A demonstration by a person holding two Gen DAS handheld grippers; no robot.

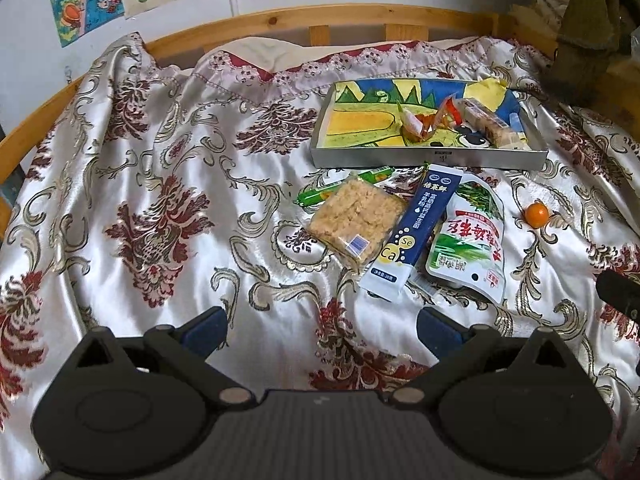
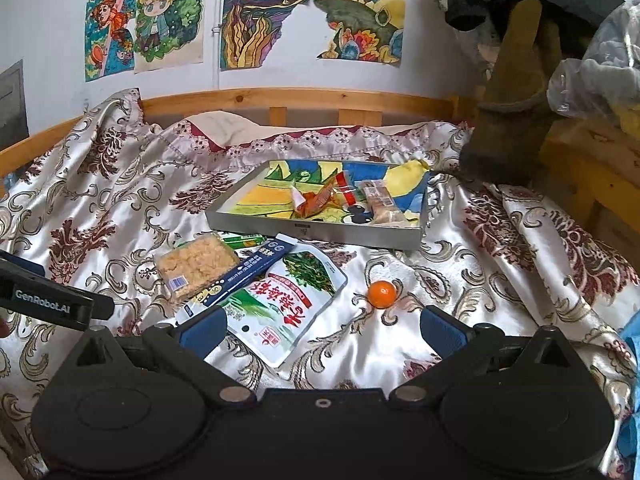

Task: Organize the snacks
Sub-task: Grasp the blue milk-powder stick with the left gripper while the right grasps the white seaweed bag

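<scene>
A shallow grey tray [image 1: 428, 158] [image 2: 312, 234] with a colourful drawing inside holds an orange-wrapped snack [image 1: 420, 122] [image 2: 316, 200] and a brown bar [image 1: 490, 122] [image 2: 382, 202]. In front of it on the satin cloth lie a clear-wrapped rice cake [image 1: 356, 222] [image 2: 196, 266], a dark blue sachet [image 1: 408, 240] [image 2: 244, 270], a white-green pouch [image 1: 468, 236] [image 2: 288, 300], a green stick [image 1: 320, 194] [image 2: 240, 240] and a small orange ball [image 1: 537, 213] [image 2: 382, 293]. My left gripper [image 1: 322, 330] is open, just short of the snacks. My right gripper [image 2: 322, 328] is open, above the pouch's near end.
The patterned satin cloth [image 1: 160, 184] covers a bed with a wooden rail [image 2: 280, 98] at the back. Drawings [image 2: 168, 16] hang on the wall. Dark clothing and brown fabric [image 2: 516, 92] hang at the right. The left gripper's side [image 2: 52, 300] shows in the right wrist view.
</scene>
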